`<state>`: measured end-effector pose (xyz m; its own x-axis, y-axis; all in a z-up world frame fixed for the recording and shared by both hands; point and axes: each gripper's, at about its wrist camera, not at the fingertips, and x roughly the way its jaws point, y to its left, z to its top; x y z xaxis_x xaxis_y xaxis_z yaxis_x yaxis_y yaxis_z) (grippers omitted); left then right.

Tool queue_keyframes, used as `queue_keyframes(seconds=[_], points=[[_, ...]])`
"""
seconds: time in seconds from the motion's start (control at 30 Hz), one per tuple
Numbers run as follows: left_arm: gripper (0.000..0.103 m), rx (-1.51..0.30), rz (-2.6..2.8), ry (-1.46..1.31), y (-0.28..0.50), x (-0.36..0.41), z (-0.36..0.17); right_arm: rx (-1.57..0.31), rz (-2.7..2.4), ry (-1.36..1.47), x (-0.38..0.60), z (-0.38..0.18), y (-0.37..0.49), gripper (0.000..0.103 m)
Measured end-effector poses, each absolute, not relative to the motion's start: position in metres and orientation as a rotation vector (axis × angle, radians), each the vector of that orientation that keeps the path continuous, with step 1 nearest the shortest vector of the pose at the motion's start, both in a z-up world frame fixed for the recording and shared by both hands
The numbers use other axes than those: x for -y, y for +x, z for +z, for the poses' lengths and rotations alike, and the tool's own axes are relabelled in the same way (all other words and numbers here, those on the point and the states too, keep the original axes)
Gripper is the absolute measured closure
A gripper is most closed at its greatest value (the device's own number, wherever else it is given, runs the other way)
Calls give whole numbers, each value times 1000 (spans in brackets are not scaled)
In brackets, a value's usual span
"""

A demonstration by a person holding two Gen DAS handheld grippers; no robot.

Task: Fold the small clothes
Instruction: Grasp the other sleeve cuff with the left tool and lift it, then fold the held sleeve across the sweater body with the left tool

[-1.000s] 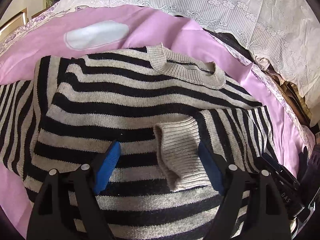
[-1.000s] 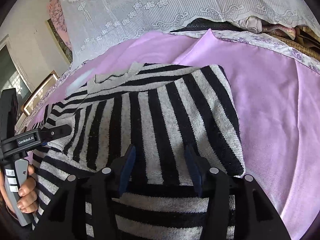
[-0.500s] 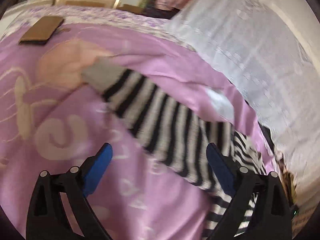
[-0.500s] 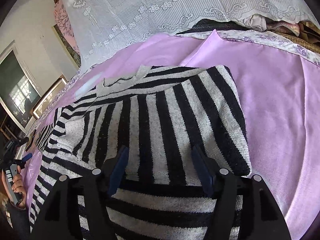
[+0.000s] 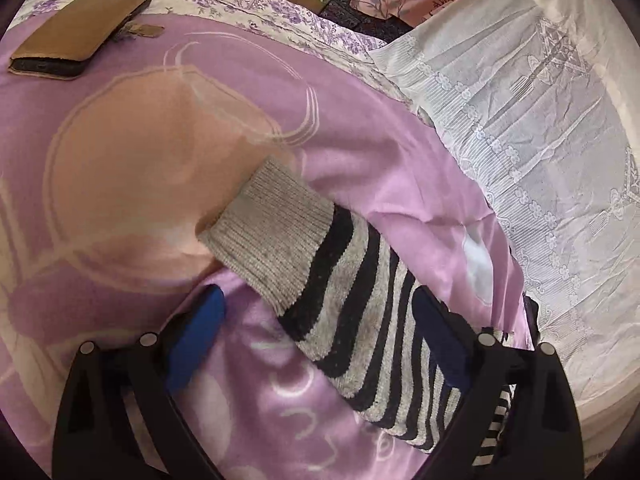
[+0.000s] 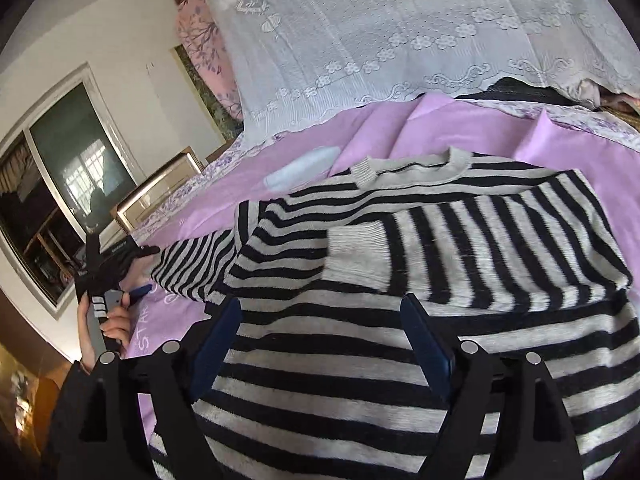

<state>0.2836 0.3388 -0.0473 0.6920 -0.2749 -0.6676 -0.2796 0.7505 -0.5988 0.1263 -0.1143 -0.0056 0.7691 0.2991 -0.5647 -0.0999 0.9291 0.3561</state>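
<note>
**One sleeve folded in, the other waiting**

The striped sweater [image 6: 420, 320] lay flat on the purple bedspread [image 5: 380, 148] of the bed, its collar toward the far edge where the white lace cover [image 6: 400, 40] hung. One sleeve [image 6: 460, 256] was already laid across the chest, the grey cuff resting on the stripes, which makes the body narrower for the fold. The other sleeve [image 5: 352, 292] stretched out straight on the bedspread toward the side edge with the brown wallet [image 5: 76, 32], so it was probably the next part to bring in.

The left gripper [image 5: 316, 332] hovered over this sleeve. Its fingers stood wide apart on both sides of the cloth, not pressing it, so nothing was held. The right gripper [image 6: 320, 344] was above the chest of the sweater; its fingers had just been opening and held nothing, the cloth lying free under them.
</note>
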Motion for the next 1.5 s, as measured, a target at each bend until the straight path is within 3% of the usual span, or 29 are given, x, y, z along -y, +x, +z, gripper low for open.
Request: queue_keyframes(seconds=[0.07, 0.2, 0.27, 0.3, 0.5, 0.73, 1.07, 1.4, 1.43, 1.5], points=[[34, -827, 3, -743, 287, -340, -48, -697, 218, 331, 98, -14, 141, 21], [64, -838, 9, -741, 289, -340, -52, -763, 165, 296, 81, -37, 163, 21], [90, -834, -4, -743, 288, -339, -51, -771, 165, 261, 77, -43, 165, 19], [92, -829, -24, -757, 286, -339, -51, -762, 171, 258, 77, -42, 163, 17], [94, -694, -58, -658, 253, -320, -18, -737, 224, 336, 89, -43, 160, 14], [94, -516, -156, -235, 207, -215, 30, -706, 312, 518, 109, -32, 154, 15], [95, -513, -385, 97, 167, -90, 21, -654, 554, 695, 108, 1, 149, 15], [95, -513, -425, 358, 137, -17, -3, -776, 648, 987, 130, -23, 167, 15], [95, -511, -429, 372, 134, -14, -4, -792, 633, 1004, 131, -28, 169, 21], [95, -511, -433, 387, 132, -10, -4, -818, 603, 1018, 131, -36, 172, 49]])
